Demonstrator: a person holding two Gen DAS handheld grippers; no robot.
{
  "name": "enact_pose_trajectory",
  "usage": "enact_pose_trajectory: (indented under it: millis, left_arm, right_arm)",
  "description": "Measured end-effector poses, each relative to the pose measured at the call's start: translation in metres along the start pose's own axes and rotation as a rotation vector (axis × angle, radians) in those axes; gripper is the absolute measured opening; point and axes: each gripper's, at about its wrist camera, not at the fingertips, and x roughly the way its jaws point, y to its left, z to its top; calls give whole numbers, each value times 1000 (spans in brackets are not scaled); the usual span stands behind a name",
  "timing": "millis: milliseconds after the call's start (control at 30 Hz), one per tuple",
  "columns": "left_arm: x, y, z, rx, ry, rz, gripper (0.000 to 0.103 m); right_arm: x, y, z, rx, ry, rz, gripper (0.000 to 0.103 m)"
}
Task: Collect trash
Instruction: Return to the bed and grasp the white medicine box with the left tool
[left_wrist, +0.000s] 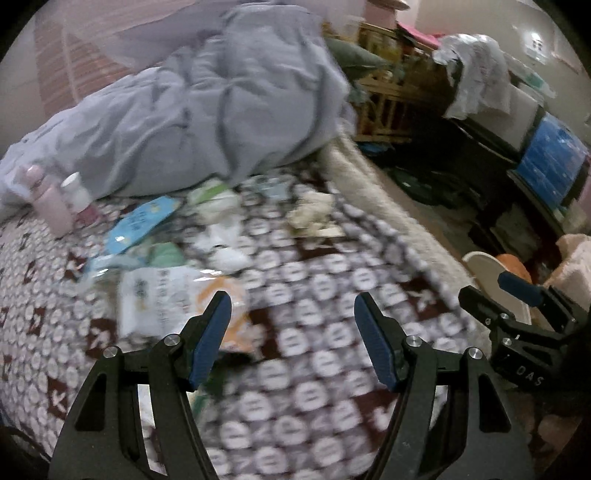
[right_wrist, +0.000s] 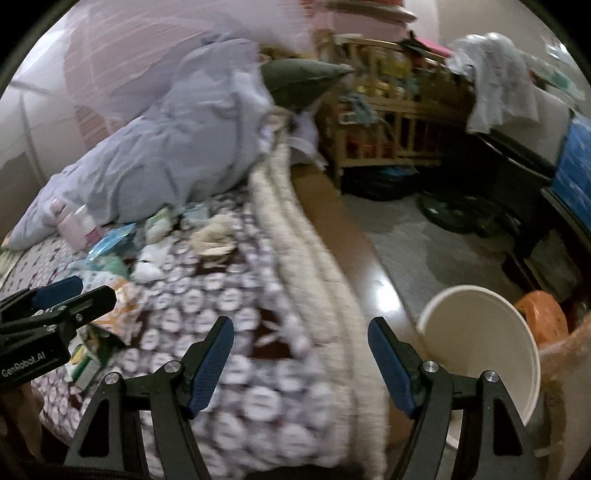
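Note:
Trash lies scattered on a patterned bed cover (left_wrist: 314, 332): a white and orange wrapper (left_wrist: 173, 299), a blue packet (left_wrist: 142, 223), white and green wrappers (left_wrist: 218, 206) and crumpled tissue (left_wrist: 312, 212). My left gripper (left_wrist: 293, 314) is open and empty just right of the orange wrapper. My right gripper (right_wrist: 301, 339) is open and empty over the bed's edge; it shows at the right of the left wrist view (left_wrist: 491, 291). A white bin (right_wrist: 484, 339) stands on the floor right of the bed. The trash (right_wrist: 155, 240) lies far left in the right wrist view.
A grey quilt (left_wrist: 207, 110) is heaped at the back of the bed, with a pink bottle (left_wrist: 51, 203) and a white bottle (left_wrist: 75, 192) beside it. A wooden crib (right_wrist: 388, 125), a black stand and a blue box (left_wrist: 550, 166) line the far side. An orange object (right_wrist: 543, 314) sits behind the bin.

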Motion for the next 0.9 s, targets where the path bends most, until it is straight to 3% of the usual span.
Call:
enact_pose_trajectory:
  millis: [367, 900]
  left_arm:
    - [-18, 68, -21, -69, 5, 94, 68]
    - [-29, 174, -73, -198, 112, 202, 68]
  right_arm:
    - [15, 70, 7, -85, 31, 100, 73]
    - [43, 149, -18, -259, 141, 211, 73]
